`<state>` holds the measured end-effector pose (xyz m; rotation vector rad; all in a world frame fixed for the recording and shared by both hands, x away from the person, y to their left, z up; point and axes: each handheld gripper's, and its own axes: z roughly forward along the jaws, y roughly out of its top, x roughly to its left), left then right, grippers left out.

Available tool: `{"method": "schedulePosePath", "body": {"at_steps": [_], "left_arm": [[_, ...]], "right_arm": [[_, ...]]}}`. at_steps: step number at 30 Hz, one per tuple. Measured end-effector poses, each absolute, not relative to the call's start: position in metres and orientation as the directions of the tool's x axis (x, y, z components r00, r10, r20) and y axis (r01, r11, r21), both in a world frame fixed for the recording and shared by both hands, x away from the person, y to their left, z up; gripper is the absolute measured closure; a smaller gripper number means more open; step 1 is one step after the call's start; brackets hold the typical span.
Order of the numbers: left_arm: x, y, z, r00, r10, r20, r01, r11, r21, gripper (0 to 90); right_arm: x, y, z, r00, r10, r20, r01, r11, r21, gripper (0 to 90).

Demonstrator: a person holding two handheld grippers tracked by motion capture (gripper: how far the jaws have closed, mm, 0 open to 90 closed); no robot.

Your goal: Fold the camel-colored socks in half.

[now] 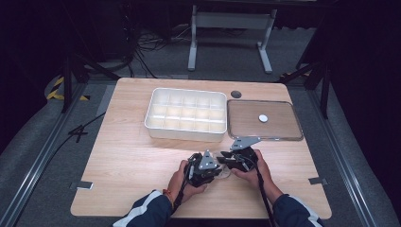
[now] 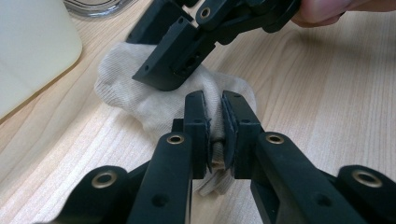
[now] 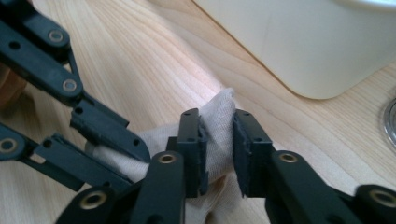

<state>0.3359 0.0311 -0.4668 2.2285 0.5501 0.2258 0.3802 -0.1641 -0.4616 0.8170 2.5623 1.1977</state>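
Near table's front edge, left gripper (image 2: 214, 128) and right gripper (image 3: 217, 149) both pinch the sock (image 2: 140, 100); we judge keeping grips firm, pulling evenly.

A white compartment tray (image 1: 185, 115), divided into a grid of small cells, sits on the light wooden table (image 1: 127, 156) toward its far side. Just to its right lies a flat clear lid (image 1: 264, 119) with a grey rim; a small white disc (image 1: 263, 118) rests on it. A dark round grommet (image 1: 236, 94) marks the tabletop behind them. Beyond the table, a grey metal stand (image 1: 231, 33) and black cables (image 1: 151, 45) rest on grey carpet.
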Motion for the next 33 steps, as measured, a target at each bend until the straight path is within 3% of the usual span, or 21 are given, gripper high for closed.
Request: {"method": "schedulePosePath", "body": {"at_steps": [5,8,13,20,28,33], "left_arm": [[0.332,0.041,-0.459,0.902,0.431,-0.028,0.305,-0.590,0.747,71.9],[0.336,0.056,-0.448,0.882,0.469,-0.046,0.329,-0.543,0.773,70.7],[0.346,0.065,-0.445,0.867,0.488,-0.105,0.361,-0.466,0.808,73.4],[0.339,0.040,-0.461,0.935,0.353,-0.046,0.245,-0.544,0.803,76.6],[0.338,0.034,-0.474,0.934,0.350,-0.069,0.266,-0.556,0.787,79.7],[0.336,0.032,-0.475,0.937,0.346,-0.041,0.246,-0.573,0.782,81.1]], "right_arm": [[0.379,-0.169,-0.464,-0.834,0.549,0.055,0.395,0.524,0.755,78.2],[0.379,-0.170,-0.464,-0.834,0.549,0.058,0.396,0.523,0.755,78.3],[0.377,-0.170,-0.465,-0.838,0.543,0.041,0.379,0.528,0.760,78.8],[0.376,-0.170,-0.465,-0.848,0.530,0.020,0.357,0.542,0.761,78.8],[0.376,-0.171,-0.466,-0.848,0.530,0.021,0.355,0.539,0.763,78.3],[0.377,-0.176,-0.462,-0.831,0.557,0.005,0.365,0.538,0.760,69.0]]}}
